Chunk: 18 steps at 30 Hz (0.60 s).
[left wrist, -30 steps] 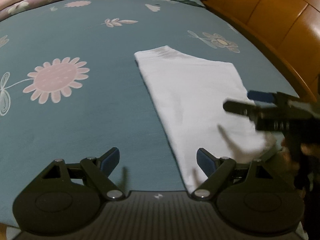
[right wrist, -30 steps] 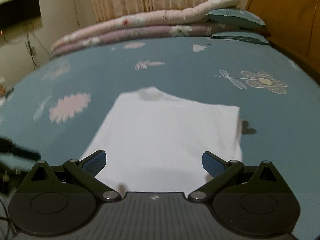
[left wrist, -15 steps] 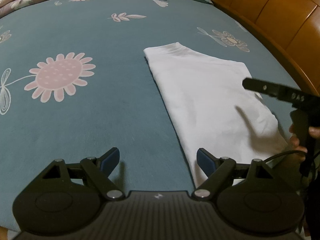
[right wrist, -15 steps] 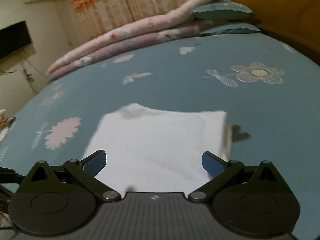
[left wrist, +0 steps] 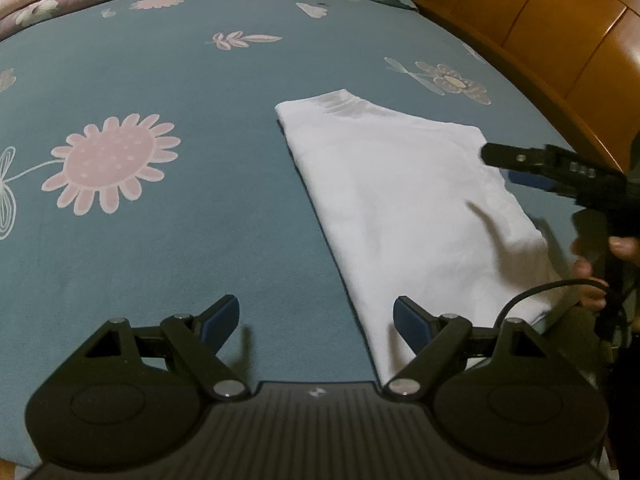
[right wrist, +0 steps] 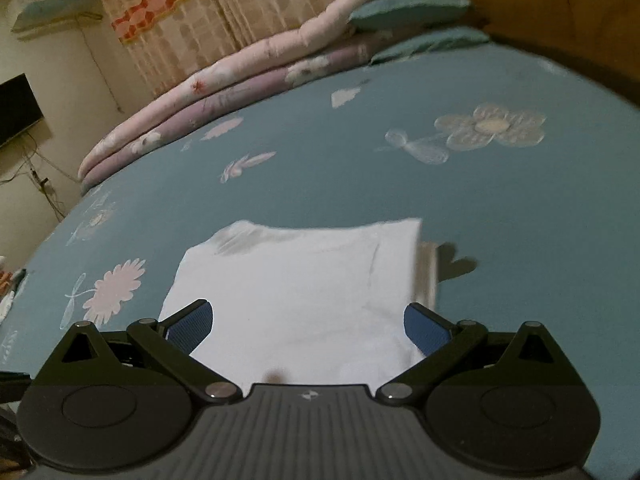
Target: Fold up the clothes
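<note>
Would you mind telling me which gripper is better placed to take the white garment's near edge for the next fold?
Right. The right gripper stands open over the white garment, with cloth between its fingers. The left gripper is open mostly over the bedsheet.

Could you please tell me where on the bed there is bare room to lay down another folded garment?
The widest free patch is the sheet between the white folded garment and the pink flower print. More lies past the garment toward the stacked quilts. The headboard side is tight, with the right tool there.
</note>
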Available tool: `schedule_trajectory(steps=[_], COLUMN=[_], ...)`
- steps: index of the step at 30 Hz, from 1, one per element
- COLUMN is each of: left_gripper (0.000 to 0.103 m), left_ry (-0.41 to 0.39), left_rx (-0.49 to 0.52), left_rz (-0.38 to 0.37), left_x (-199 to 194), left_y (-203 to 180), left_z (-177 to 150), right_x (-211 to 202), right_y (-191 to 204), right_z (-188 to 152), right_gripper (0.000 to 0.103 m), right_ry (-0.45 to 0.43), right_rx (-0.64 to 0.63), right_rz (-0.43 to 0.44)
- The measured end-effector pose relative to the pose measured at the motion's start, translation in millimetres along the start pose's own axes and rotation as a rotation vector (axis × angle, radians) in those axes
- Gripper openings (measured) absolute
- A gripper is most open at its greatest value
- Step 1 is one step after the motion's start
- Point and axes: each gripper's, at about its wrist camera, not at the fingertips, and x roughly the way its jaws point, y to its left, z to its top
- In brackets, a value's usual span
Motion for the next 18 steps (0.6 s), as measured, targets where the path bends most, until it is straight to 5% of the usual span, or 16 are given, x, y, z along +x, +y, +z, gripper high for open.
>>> schedule_trajectory(steps=[11,18], left_gripper=[0.084,0.084], left_ry=[-0.003,-0.046], left_rx=[0.043,0.082], left_rz=[-0.021,-0.119], left_x=[-1,13], left_y=[-17,-35], left_z=[1,21], right_x=[-28,-49], right_y=[17,4], right_z=[-25,-29], right_gripper=[0.103,0.103], right_ry=[0.016,0.006], right_rx=[-0.022,-0.008], right_rz=[0.034,-0.016])
